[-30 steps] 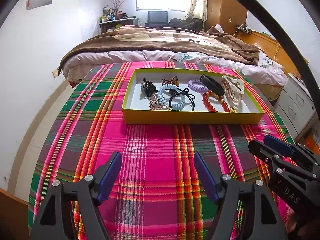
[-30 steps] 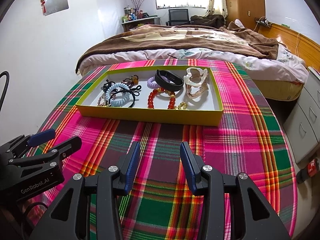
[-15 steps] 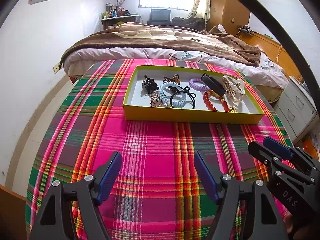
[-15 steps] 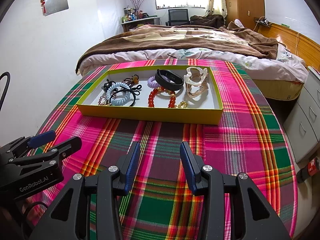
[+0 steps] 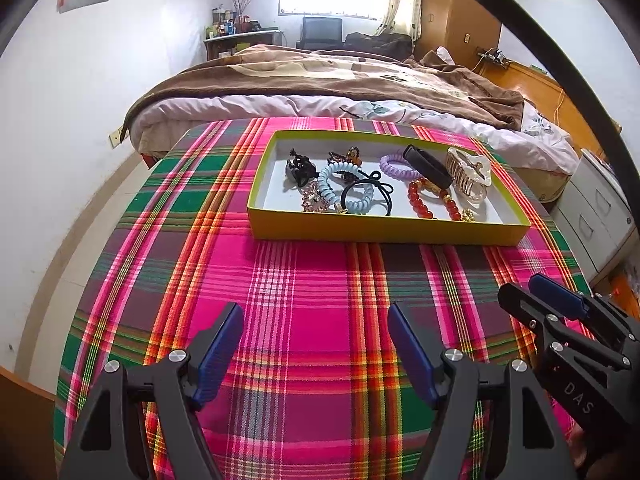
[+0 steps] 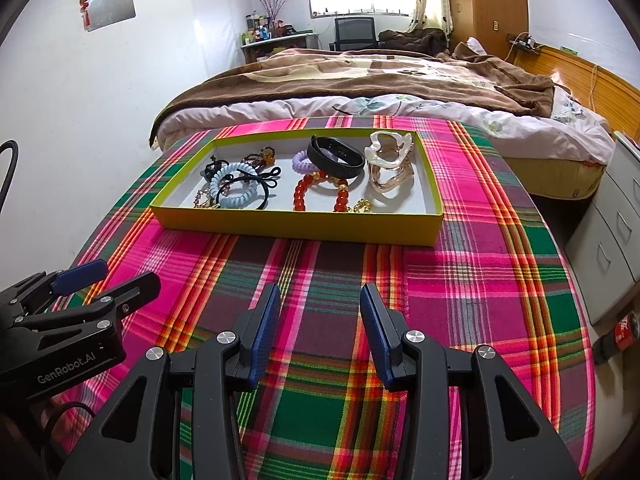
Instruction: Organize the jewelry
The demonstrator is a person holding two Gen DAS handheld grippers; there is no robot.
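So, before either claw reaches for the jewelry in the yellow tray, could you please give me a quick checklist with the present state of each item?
1. Left claw empty and open: ok.
2. Right claw empty and open, though narrower than the left: ok.
3. Plaid cloth between claws and yellow tray free of obstacles: ok.
4. Pieces separate for a clean pick: not ok; the light blue coil tie and black hair tie overlap, and the black band lies on the red bead bracelet.
5. Cream hair clip lies apart from the rest at the right end: ok.
6. Sorting destination visible: cannot tell.
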